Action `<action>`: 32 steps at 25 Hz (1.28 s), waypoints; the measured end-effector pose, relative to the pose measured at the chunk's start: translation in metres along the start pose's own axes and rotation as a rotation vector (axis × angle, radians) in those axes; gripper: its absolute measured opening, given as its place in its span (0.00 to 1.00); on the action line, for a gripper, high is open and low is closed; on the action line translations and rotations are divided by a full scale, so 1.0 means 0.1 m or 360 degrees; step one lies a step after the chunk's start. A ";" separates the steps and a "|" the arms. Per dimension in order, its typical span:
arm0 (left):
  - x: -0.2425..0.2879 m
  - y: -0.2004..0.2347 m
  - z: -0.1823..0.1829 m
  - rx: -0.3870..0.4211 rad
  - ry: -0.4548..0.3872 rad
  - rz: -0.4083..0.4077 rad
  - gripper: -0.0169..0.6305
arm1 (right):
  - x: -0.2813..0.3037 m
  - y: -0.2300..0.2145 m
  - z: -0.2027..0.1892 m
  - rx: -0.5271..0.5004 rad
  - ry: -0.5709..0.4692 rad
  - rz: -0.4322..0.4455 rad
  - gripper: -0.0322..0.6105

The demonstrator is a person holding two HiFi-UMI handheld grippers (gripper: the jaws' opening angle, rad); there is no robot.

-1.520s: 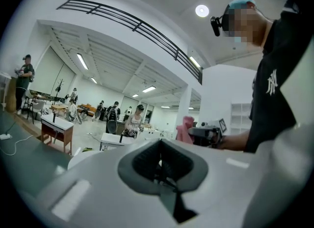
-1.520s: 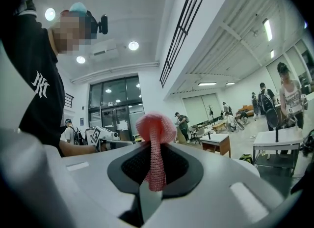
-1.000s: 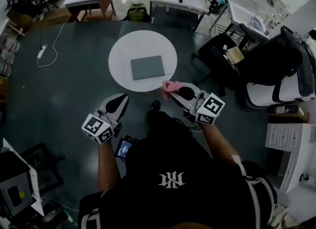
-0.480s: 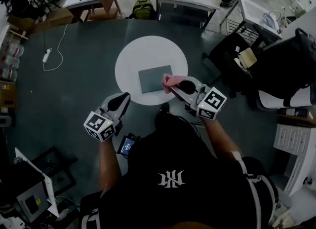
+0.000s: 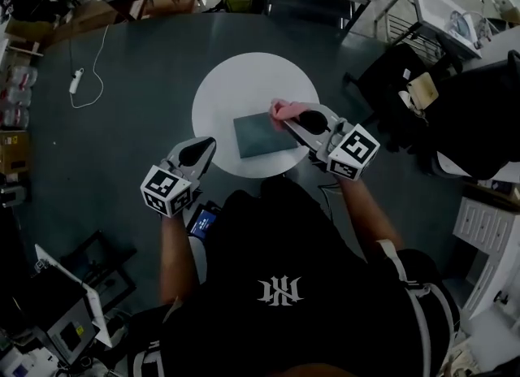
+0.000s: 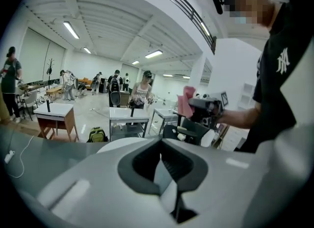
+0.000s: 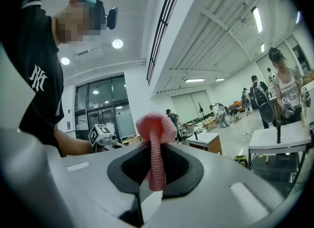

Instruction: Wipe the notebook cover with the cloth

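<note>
Right tongs [image 5: 286, 117] clamped on cloth [image 5: 280, 108] at far right corner of notebook [image 5: 262, 133] on surface [image 5: 236, 83]; left tongs [image 5: 210, 142] closed, empty, near left; wipe looks barely begun, most of cover left.

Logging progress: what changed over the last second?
The right gripper, shut on the cloth, moved forward from the near edge of the table to over the far right corner of the notebook. The left gripper stayed shut and empty beside the table; notebook unmoved.
</note>
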State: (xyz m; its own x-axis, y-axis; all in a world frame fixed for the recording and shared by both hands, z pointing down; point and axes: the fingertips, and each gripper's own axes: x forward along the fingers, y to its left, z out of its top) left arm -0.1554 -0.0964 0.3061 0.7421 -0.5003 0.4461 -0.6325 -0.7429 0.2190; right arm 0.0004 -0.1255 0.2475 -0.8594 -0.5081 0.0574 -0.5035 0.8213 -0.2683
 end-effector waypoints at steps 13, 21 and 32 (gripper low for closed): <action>0.85 1.05 -0.94 0.0025 0.0441 -0.0329 0.05 | 0.97 -0.62 -0.86 0.0173 0.0174 -0.0219 0.11; 1.39 1.03 -1.68 0.0014 0.0554 -0.0661 0.07 | 1.42 -0.83 -1.68 0.0233 0.0352 -0.0371 0.11; 1.56 0.73 -2.64 0.0226 0.0752 -0.0769 0.11 | 1.82 -0.94 -3.03 0.0187 0.0721 -0.0358 0.11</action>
State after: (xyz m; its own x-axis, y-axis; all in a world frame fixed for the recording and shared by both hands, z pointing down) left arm -0.1445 -0.1115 0.6207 0.7370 0.1252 0.6642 -0.1958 -0.9010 0.3871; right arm -0.1358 -0.2162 0.5742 -0.6965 -0.4842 0.5295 -0.6892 0.6567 -0.3061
